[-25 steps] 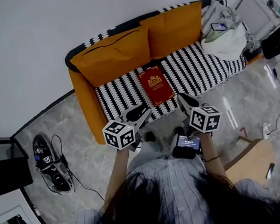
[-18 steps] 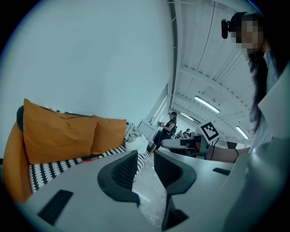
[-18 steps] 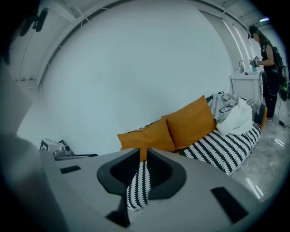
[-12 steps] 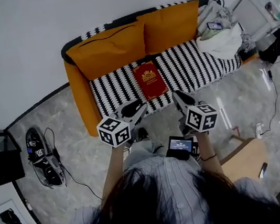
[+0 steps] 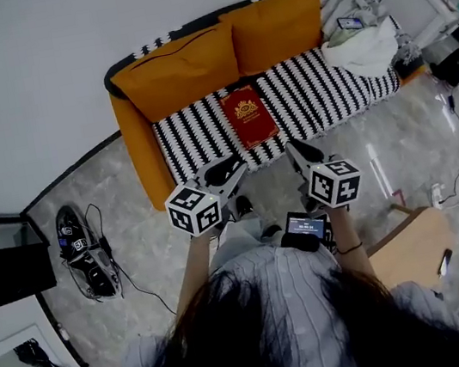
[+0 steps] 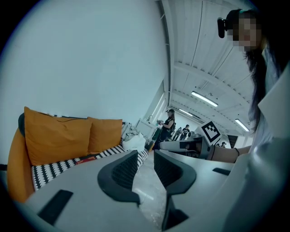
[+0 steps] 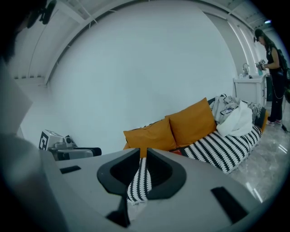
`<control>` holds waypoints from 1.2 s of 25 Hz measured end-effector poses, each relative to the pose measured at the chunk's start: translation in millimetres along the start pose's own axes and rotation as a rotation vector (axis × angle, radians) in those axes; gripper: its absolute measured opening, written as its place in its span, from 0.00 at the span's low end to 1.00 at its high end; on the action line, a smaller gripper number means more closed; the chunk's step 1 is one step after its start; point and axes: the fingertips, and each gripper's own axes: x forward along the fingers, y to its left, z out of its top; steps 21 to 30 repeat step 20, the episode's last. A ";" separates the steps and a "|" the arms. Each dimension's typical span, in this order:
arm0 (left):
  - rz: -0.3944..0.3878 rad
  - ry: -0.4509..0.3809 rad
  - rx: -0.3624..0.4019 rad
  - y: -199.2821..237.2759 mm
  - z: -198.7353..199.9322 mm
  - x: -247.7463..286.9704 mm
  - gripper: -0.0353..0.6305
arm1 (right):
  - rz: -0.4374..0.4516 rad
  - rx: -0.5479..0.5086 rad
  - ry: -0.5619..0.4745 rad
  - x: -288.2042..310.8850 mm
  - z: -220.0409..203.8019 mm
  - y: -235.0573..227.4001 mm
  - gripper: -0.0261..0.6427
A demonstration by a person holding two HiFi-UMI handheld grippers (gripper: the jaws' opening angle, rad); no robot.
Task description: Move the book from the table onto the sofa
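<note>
The red book with a gold emblem lies flat on the striped seat of the sofa, in front of the orange cushions. In the head view my left gripper hovers over the floor just short of the sofa's front edge, open and empty. My right gripper hovers beside it, shut with nothing in it. In the left gripper view its jaws stand apart, and the book shows as a thin red strip on the seat. In the right gripper view the jaws are nearly together, with only sofa stripes showing between them.
A heap of white cloth fills the sofa's right end. A black device with cables lies on the marble floor at the left. A wooden table corner is at the lower right. Several people stand far behind.
Both grippers have drawn back a little from the sofa's front edge, staying side by side. The book has not moved on the seat.
</note>
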 end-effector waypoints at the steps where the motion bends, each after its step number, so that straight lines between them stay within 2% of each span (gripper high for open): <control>1: 0.002 0.000 0.002 -1.8 0.3 -0.8 0.24 | 0.001 -0.001 -0.003 -2.1 0.4 0.6 0.13; 14: 0.020 0.005 0.036 -26.9 -3.6 -2.4 0.24 | -0.005 -0.010 -0.047 -31.2 4.7 -9.1 0.13; 30: 0.025 -0.007 0.050 -29.4 0.0 6.7 0.24 | -0.017 -0.019 -0.062 -37.4 6.6 -21.8 0.13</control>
